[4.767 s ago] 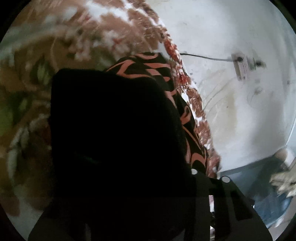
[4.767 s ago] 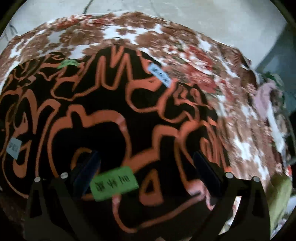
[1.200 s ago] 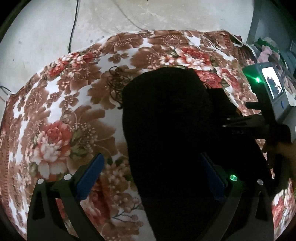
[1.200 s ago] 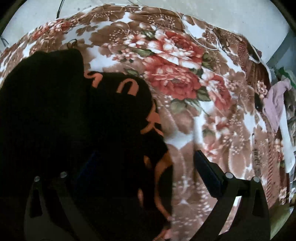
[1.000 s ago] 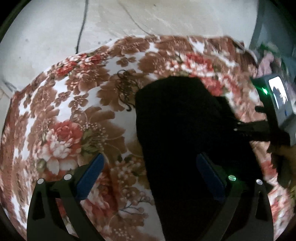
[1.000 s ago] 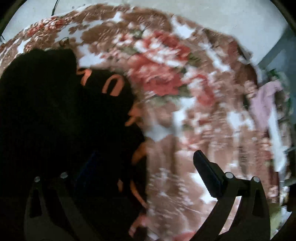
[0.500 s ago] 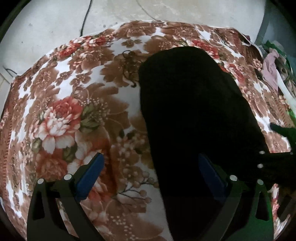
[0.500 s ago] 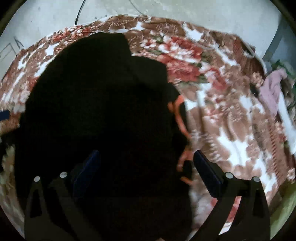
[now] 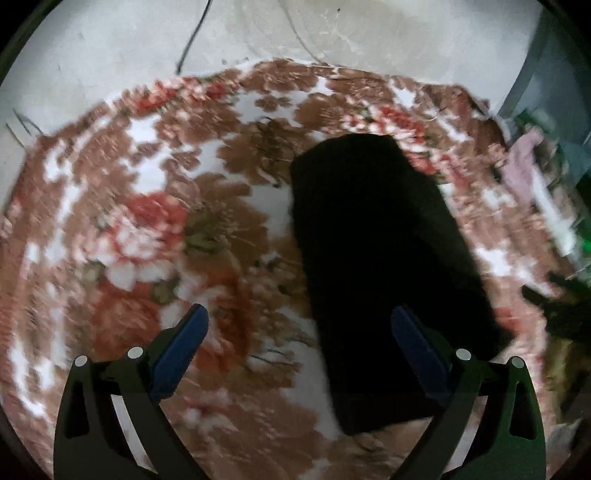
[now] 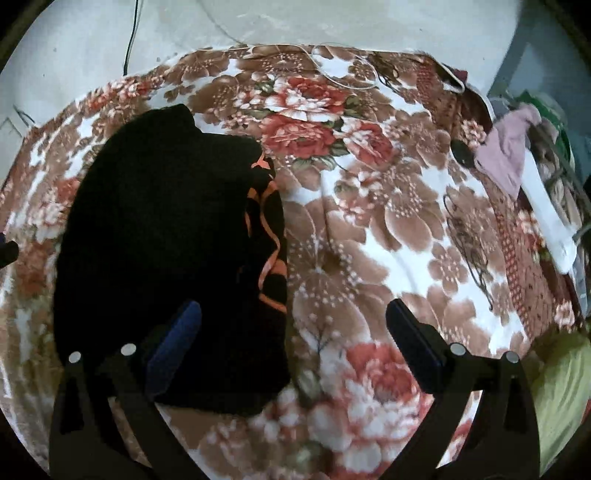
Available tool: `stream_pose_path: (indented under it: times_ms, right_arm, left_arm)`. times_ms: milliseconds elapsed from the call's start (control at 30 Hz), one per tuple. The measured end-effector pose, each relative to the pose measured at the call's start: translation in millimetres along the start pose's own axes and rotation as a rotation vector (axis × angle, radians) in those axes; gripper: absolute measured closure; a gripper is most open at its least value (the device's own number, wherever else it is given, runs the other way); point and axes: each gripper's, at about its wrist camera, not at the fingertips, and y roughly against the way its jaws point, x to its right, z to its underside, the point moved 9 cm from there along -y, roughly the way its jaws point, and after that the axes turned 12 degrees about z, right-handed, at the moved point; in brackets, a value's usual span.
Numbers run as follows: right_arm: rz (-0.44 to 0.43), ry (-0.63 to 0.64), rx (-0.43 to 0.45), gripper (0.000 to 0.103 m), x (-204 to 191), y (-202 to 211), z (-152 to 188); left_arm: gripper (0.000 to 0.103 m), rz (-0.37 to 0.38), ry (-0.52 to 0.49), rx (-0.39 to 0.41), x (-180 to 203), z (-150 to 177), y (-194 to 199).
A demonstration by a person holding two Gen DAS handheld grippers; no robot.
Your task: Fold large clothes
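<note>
The black garment (image 10: 159,236) is lying folded into a compact, roughly oblong bundle on the floral blanket (image 10: 369,236). In the right wrist view it is sitting at about 9 o'clock, reaching down toward 7 o'clock, with its dark plain side facing up. Along its edge nearest the centre of that view, thin orange looping lines are showing where a patterned layer is peeking out from under the fold. In the left wrist view the same garment (image 9: 384,266) is stretching from about 12 o'clock down to 5 o'clock as a long dark slab with fairly straight sides and squared ends; this view is blurring, so its surface detail cannot be made out.

No writing, brand or label is showing legibly on the garment or anywhere else.

The blanket is looking plush and soft, printed with large red and pink roses, brown leaves and white ground. A pale pink cloth (image 10: 506,151) is lying crumpled at about 2 o'clock in the right wrist view, near the blanket's far edge, with a bare grey wall (image 10: 295,18) at 12 o'clock.

The left gripper (image 9: 299,328) is hovering with its blue-padded fingers spread wide and grasping nothing. The right gripper (image 10: 293,321) is likewise spread apart and empty, its left finger (image 10: 173,339) over the garment's near end.
</note>
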Motion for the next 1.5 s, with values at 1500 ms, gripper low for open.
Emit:
stream_pose_path:
  times_ms: [1500]
  right_arm:
    - [-0.958,-0.158,-0.5,0.003,-105.2,-131.4,-27.0]
  left_arm:
    - [0.004,0.899,0.328,-0.271,18.2,13.9,-173.1]
